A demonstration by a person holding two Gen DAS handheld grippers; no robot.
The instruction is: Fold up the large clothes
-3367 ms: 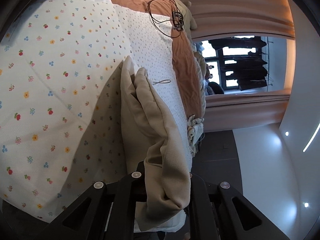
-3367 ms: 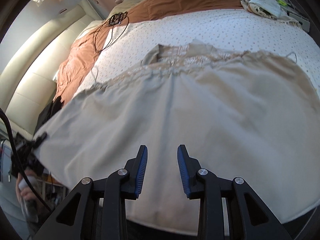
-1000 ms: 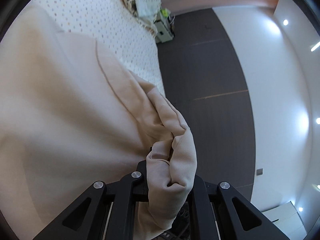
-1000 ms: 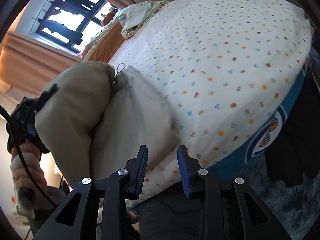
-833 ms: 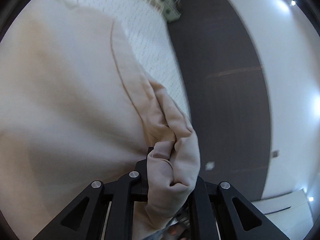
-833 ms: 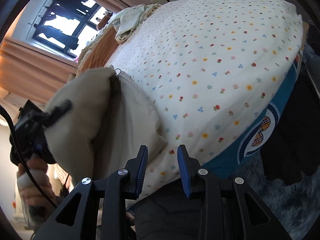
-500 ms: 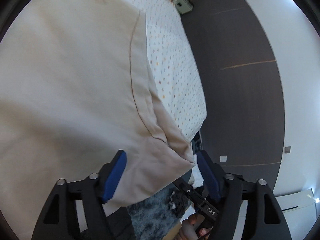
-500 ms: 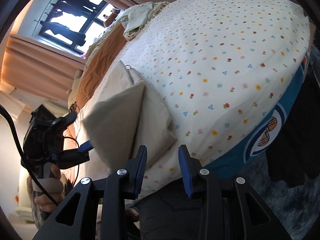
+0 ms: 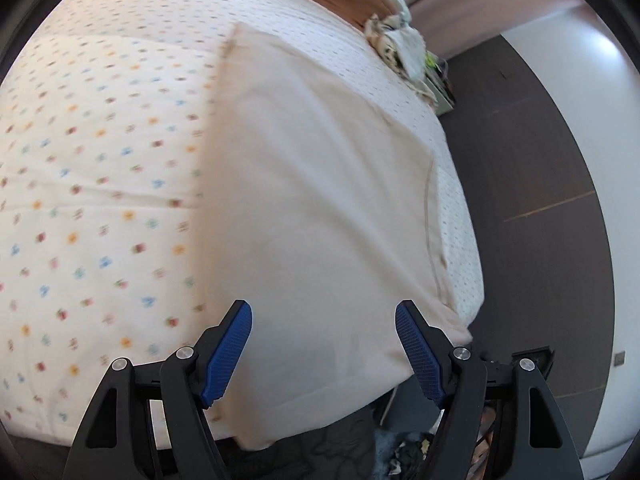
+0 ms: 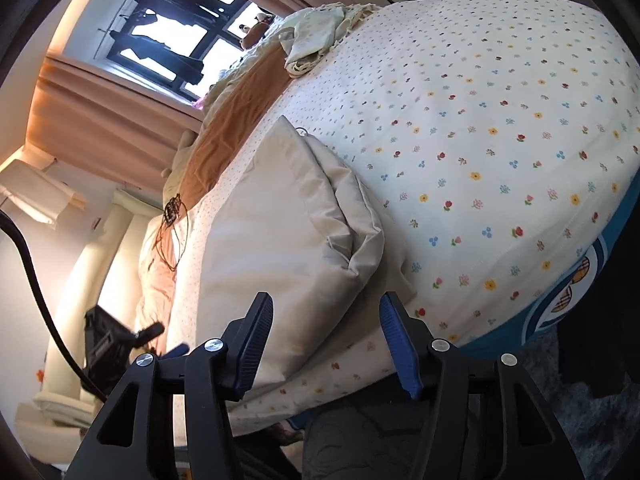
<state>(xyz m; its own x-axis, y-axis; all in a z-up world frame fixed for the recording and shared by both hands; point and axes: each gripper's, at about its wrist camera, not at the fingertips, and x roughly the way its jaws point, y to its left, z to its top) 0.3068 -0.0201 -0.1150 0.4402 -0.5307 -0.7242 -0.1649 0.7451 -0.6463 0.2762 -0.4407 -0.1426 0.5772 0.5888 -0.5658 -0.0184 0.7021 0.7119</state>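
Note:
A beige garment (image 9: 320, 184) lies folded into a long flat stack on the flower-print bed sheet (image 9: 88, 184), near the bed's front edge. My left gripper (image 9: 324, 350) is open and empty just above its near end. In the right wrist view the garment (image 10: 280, 232) shows as a layered pile with its folded edges facing right. My right gripper (image 10: 326, 344) is open and empty, held above the pile's near end. The left gripper (image 10: 132, 340) also shows at the lower left of that view.
An orange-brown blanket (image 10: 236, 120) covers the far part of the bed. A crumpled pale cloth (image 10: 316, 36) lies at the far edge. A dark cable (image 10: 170, 232) rests on the bed. Dark floor (image 9: 532, 184) runs beside the bed. Window and curtains (image 10: 120, 112) stand behind.
My left gripper let go of the beige garment and opened; the fold now lies flat on the stack. My right gripper opened wider. Both pulled back toward the bed's edge.

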